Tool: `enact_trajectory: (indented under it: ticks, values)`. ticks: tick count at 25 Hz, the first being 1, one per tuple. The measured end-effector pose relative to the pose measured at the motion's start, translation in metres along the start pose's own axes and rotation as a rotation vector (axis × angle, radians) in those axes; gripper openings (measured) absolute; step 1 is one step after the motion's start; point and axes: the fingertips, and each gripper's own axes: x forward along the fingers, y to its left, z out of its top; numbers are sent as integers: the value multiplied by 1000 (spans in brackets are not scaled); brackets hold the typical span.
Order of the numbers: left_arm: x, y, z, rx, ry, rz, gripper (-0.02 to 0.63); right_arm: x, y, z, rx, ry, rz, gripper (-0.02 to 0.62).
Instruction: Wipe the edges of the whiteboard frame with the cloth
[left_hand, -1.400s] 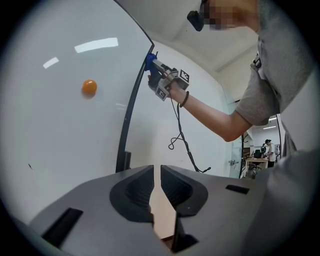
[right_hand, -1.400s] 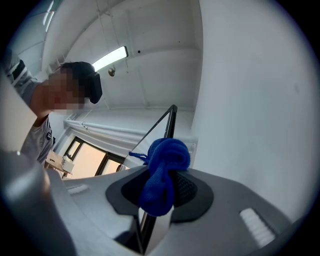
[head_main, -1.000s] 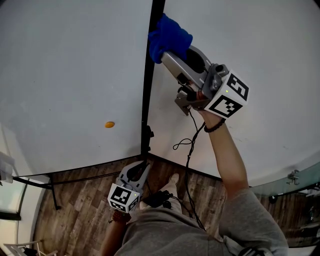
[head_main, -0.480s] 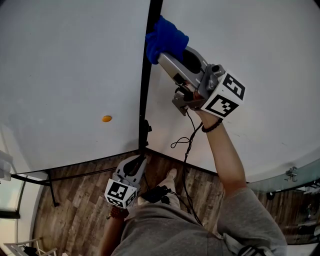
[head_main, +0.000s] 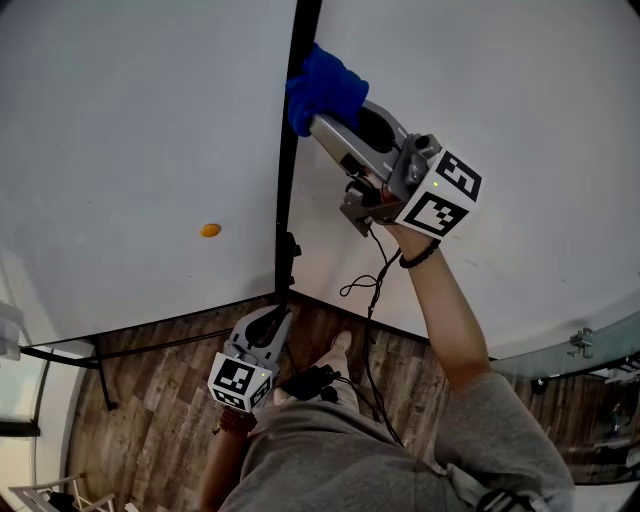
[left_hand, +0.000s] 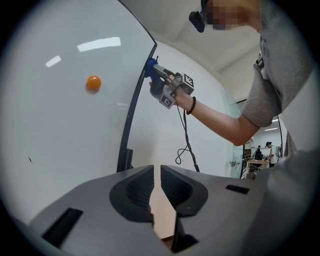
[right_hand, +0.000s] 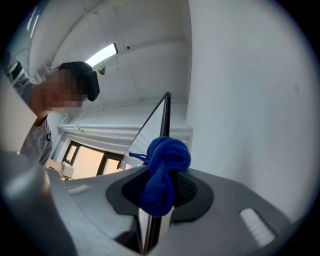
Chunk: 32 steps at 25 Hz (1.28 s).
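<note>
The whiteboard (head_main: 130, 150) stands at the left, its black frame edge (head_main: 290, 170) running down the head view. A blue cloth (head_main: 322, 85) is bunched against that edge, and my right gripper (head_main: 316, 112) is shut on it. In the right gripper view the cloth (right_hand: 165, 172) fills the jaws of the right gripper (right_hand: 161, 192), with the frame edge (right_hand: 165, 115) just behind it. My left gripper (head_main: 278, 325) hangs low by the board's bottom corner, shut with nothing in it. The left gripper view looks past the left gripper (left_hand: 156, 172) up at the cloth (left_hand: 150, 64).
An orange round magnet (head_main: 209, 230) sticks on the board. A white wall (head_main: 520, 120) lies right of the frame. A black cable (head_main: 370, 300) dangles from the right gripper. A black stand leg (head_main: 100, 365) crosses the wooden floor (head_main: 150, 420). A glass panel (head_main: 590, 350) stands at the right.
The right gripper has slid the cloth a little way down the frame edge, toward the board's bottom. The left gripper has stayed low and shut.
</note>
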Motion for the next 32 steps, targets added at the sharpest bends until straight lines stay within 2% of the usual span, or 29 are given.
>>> enact_trajectory:
  ticks: [32]
  values:
    - [23, 7, 14, -29, 27, -6, 48, -17, -28, -47, 128, 61, -51, 107]
